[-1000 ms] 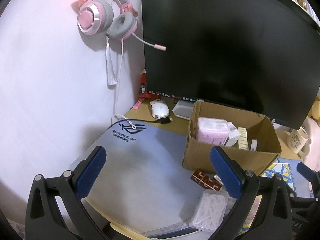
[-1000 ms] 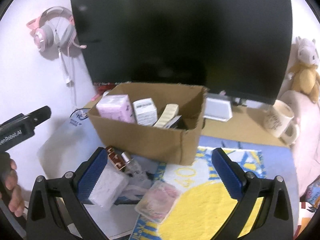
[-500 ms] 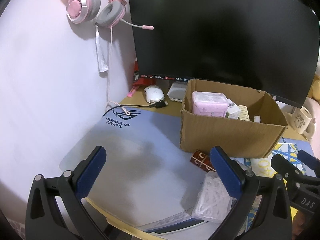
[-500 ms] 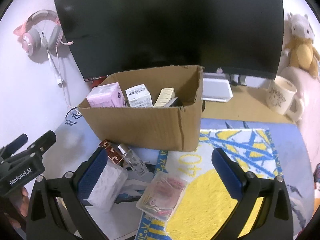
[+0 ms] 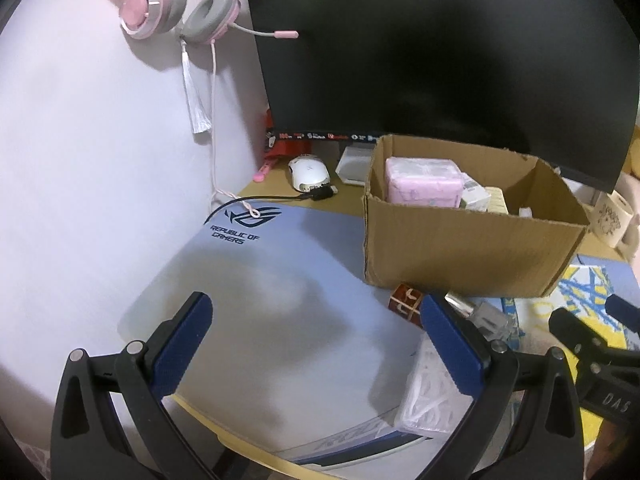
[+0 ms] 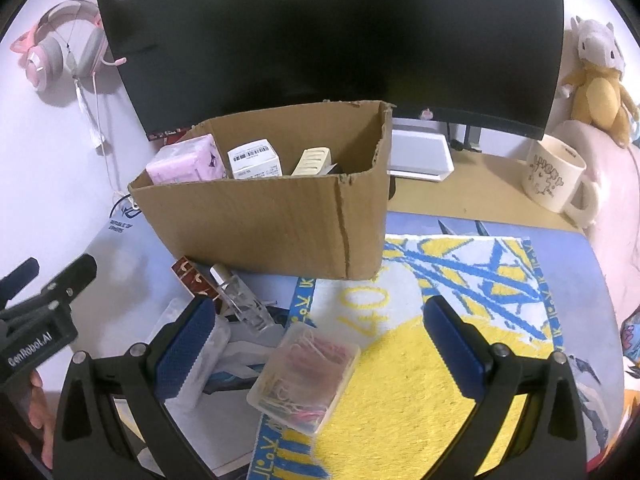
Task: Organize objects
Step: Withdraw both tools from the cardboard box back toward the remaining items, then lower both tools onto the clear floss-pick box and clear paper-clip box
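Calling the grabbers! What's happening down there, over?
Left gripper open, empty. Right gripper open above paper-clip box. Cardboard box part filled; clear bottle, brown packet lie outside. Nothing blocking.

On my feeds a large dark monitor (image 6: 328,40) fills twelve o'clock. At ten o'clock a pink headset (image 5: 176,0) hangs on the white wall (image 5: 80,160), a white tassel (image 5: 196,92) dangling under it. I see a white mouse (image 5: 308,172) below the screen, on the wooden desk (image 6: 480,196), its cable running toward the grey mouse mat (image 5: 260,300). At two o'clock a cream mug (image 6: 554,172) stands near a plush toy (image 6: 600,76).
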Tool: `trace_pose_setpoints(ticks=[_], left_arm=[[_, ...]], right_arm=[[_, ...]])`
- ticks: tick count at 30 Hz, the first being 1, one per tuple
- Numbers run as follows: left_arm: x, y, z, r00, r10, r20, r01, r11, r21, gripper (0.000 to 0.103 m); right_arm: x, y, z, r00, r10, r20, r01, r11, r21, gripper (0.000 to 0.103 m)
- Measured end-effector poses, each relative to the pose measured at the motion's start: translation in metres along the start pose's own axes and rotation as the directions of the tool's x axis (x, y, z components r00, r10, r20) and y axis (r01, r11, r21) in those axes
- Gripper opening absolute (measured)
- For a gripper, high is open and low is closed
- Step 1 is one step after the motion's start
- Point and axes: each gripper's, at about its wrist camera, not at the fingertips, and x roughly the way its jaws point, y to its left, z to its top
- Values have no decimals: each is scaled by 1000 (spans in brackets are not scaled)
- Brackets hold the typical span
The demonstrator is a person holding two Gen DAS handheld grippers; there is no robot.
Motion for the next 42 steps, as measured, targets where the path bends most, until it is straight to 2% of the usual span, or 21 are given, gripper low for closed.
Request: trace_pose_setpoints(ticks=[12, 17, 22, 26, 31, 36, 42], left_arm=[[26, -12, -13, 992, -63, -109, 65, 998, 20, 103], [34, -23, -18, 989, -61, -136, 71, 995, 71, 103], [41, -27, -22, 981, -86, -172, 101, 992, 80, 103], [45, -30, -24, 963, -175, -206, 190, 980, 55, 103], [52, -37, -27, 955, -173, -242, 196, 978, 76, 103], [55, -37, -29, 933, -240, -268, 259, 965, 38, 103], [54, -39, -31, 926, -267, -266, 285, 958, 31, 103]], right_arm=[[12, -18, -2, 996, 71, -61, -65, 993, 94, 103], [13, -26, -1, 997, 71, -42, -65, 989, 133, 103], [21, -27, -3, 996, 66, -68, -55, 987, 151, 103], [25, -25, -4, 993, 73, -88, -58, 986, 157, 103], [29, -16, -7, 992, 74, -102, -60, 989, 135, 103], [36, -6, -10, 990, 68, -127, -55, 992, 110, 103], [41, -5, -12, 984, 99, -146, -78, 987, 140, 103]])
